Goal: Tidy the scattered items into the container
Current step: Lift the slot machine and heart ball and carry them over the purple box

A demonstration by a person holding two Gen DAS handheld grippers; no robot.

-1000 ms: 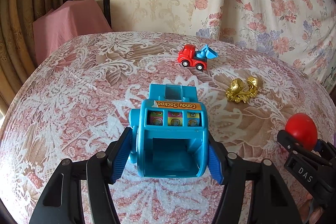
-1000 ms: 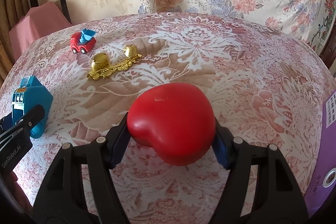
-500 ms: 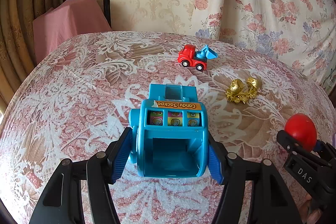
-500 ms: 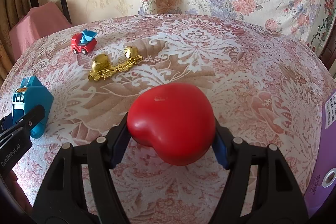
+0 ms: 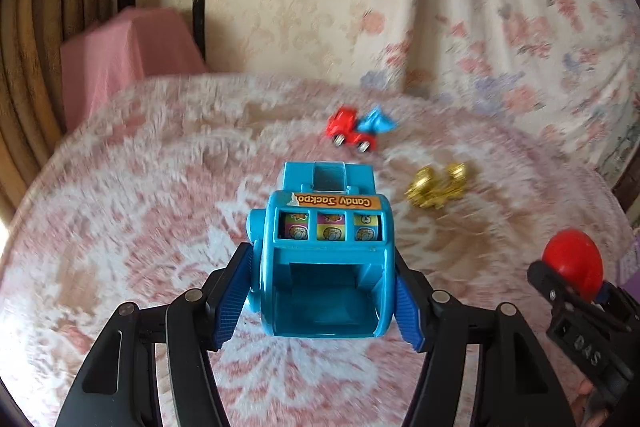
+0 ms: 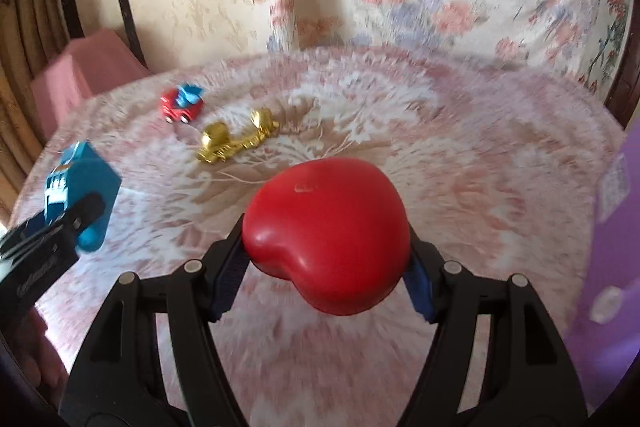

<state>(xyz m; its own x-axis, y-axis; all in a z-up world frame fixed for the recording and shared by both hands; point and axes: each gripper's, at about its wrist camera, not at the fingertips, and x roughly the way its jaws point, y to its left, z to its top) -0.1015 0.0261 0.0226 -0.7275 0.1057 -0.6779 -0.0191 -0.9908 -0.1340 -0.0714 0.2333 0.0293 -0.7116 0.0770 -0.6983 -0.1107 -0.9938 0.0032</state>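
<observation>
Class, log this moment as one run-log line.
left gripper: grips blue slot-machine toy | right gripper: grips red heart | table: toy truck, gold ornament

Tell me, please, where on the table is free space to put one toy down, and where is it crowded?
Free: the tablecloth left of the blue slot-machine toy, and the right half between red heart and purple container. Crowded: the far middle, where toy truck and gold ornament lie close.
</observation>
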